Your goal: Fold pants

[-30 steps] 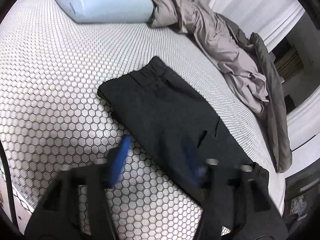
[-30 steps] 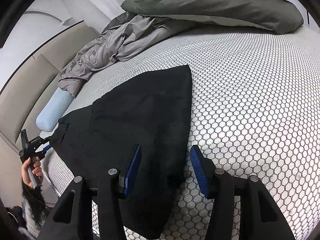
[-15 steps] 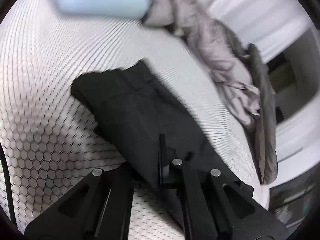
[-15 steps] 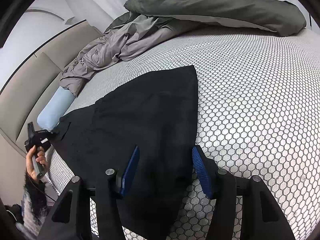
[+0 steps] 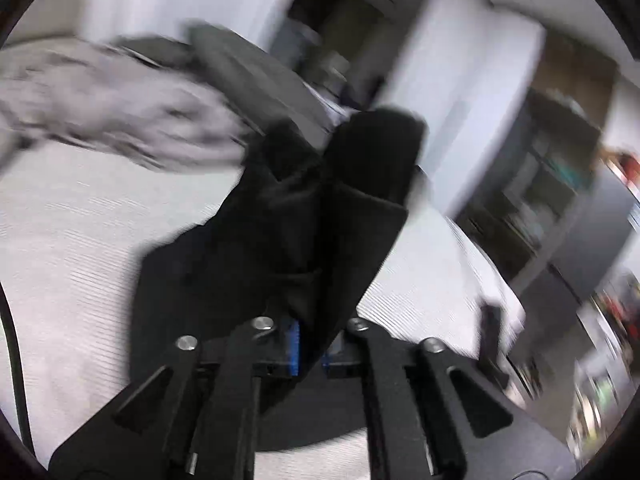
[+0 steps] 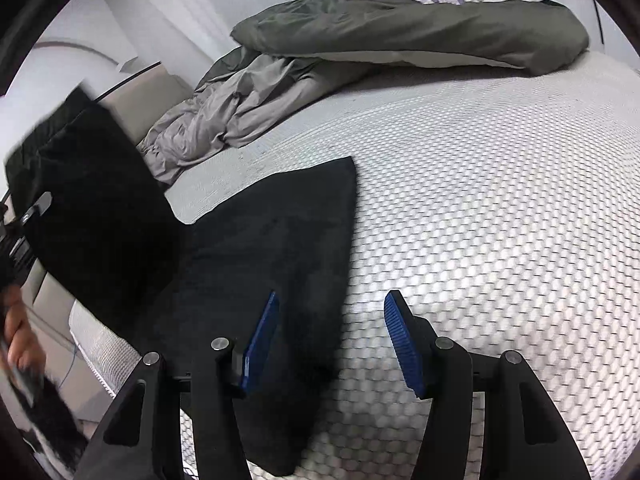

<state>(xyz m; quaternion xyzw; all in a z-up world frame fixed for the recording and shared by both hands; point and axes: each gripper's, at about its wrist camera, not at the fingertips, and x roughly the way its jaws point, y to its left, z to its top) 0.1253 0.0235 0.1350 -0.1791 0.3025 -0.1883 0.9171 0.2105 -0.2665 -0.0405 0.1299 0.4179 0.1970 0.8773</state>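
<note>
I had the left gripper [image 5: 310, 346] clamped on the black pants [image 5: 280, 240]: in the left wrist view the cloth ran straight down between the two blue pads, which stood close together with the fabric pinched between them. That picture was badly smeared, so I could not tell exactly which edge I held. The held end was up off the bed [image 6: 500, 200]; in the right wrist view it showed as a dark raised flap at the left of the frame, with the rest of the pants [image 6: 272, 240] lying flat on the honeycomb cover through the lower middle, their far corner reaching toward the centre of the frame.

The right gripper [image 6: 330, 340] hung with its jaws wide apart and nothing between them. Its left pad was over the near part of the flat cloth and its right pad over bare cover.

I judged this to be the fold itself, one end lifted to be carried over the end that lay flat. The next move called for bringing the raised end across and laying it square on the flat part, edges matched, probably with the right gripper steadying the lower layer so it would not drag. The rumpled grey blanket [image 6: 360, 52] at the top of the frame lay well clear.
</note>
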